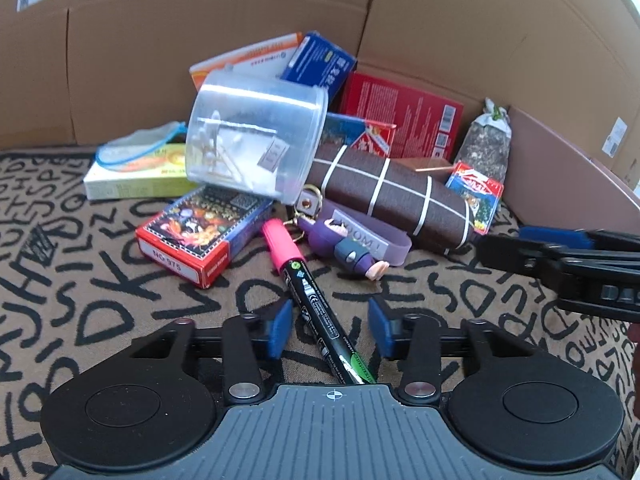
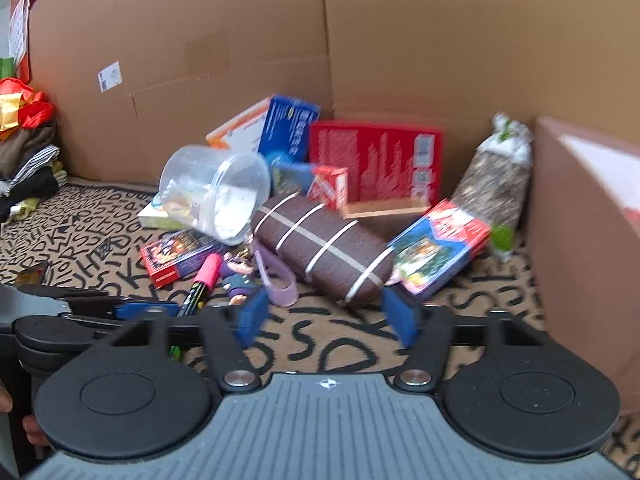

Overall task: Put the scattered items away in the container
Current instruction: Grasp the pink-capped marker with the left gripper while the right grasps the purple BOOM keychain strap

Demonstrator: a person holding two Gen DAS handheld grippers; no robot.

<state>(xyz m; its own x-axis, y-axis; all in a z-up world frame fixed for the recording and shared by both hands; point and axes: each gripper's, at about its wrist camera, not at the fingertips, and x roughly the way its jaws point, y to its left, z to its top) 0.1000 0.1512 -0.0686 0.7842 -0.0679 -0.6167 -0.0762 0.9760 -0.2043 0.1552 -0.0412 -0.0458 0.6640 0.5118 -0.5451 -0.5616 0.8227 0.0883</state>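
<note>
Tidying has barely begun. Boxes, a brown case and a pink-capped marker lie scattered mid-frame on the lettered mat. The left gripper straddles the marker, jaws half open, not gripping. The right gripper, half open and empty, faces the case. The clear tub lies tipped, upper centre.

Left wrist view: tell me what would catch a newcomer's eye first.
The pink-capped marker lies on the letter-patterned rug, running between the open blue pads of the left tool. Behind it a clear plastic tub rests tipped on its side on a heap of boxes. To its right is a brown case with white bands, and a purple figure keychain lies in front of that.
</note>
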